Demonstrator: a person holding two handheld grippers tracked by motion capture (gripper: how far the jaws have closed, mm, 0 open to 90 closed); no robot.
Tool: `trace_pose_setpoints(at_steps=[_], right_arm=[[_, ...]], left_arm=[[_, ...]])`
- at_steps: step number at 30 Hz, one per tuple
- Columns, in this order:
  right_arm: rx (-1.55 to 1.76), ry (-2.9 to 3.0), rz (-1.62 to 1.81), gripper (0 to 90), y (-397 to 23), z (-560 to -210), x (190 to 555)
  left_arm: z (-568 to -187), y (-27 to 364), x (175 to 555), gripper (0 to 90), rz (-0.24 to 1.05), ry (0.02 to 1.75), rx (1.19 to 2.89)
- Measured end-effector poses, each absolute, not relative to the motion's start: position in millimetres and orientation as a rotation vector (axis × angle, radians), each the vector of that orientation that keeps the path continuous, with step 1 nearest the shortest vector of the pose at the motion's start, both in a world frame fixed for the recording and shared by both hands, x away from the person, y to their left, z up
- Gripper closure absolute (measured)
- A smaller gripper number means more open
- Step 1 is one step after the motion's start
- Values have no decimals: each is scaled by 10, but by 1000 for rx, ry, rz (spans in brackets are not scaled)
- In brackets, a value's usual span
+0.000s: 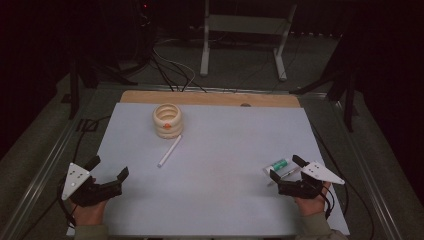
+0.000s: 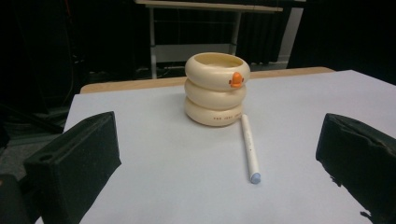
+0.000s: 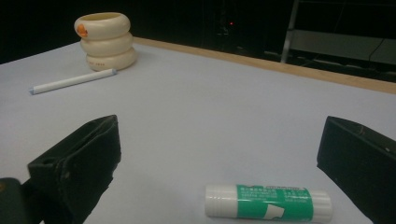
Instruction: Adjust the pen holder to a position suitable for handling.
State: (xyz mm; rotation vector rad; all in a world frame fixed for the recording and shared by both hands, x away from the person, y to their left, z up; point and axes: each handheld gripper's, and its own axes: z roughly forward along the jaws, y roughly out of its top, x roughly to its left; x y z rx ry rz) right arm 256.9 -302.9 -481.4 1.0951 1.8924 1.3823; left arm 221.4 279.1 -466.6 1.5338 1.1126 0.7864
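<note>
A cream holder of three stacked rings with an orange beak point(image 1: 167, 120) point(image 2: 216, 87) point(image 3: 106, 40) stands at the back of the white table mat point(image 1: 210, 165). A white pen point(image 1: 169, 150) point(image 2: 249, 147) point(image 3: 72, 81) lies flat just in front of it. A green and white glue stick point(image 1: 278, 165) point(image 3: 268, 202) lies on the mat at the right. My left gripper point(image 1: 107, 168) point(image 2: 215, 168) is open at the front left, nothing between its jaws. My right gripper point(image 1: 286, 168) point(image 3: 219, 163) is open at the front right, with the glue stick lying between its jaws, untouched.
A thin silvery item point(image 1: 289, 173) lies beside the glue stick. A wooden board edge point(image 1: 210, 98) borders the mat's far side. Beyond it are a white desk frame point(image 1: 245, 35) and cables point(image 1: 170, 70) on the dark floor. Metal rails run along both sides.
</note>
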Motion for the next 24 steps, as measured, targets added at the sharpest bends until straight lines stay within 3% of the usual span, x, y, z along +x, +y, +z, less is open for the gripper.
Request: trace_pose_setpoints(at_steps=[24], right_arm=[[1129,1831,1384,3,-3070,-4820,2564]], left_arm=[[-4565,2746,2250,1,804,1075,1531]])
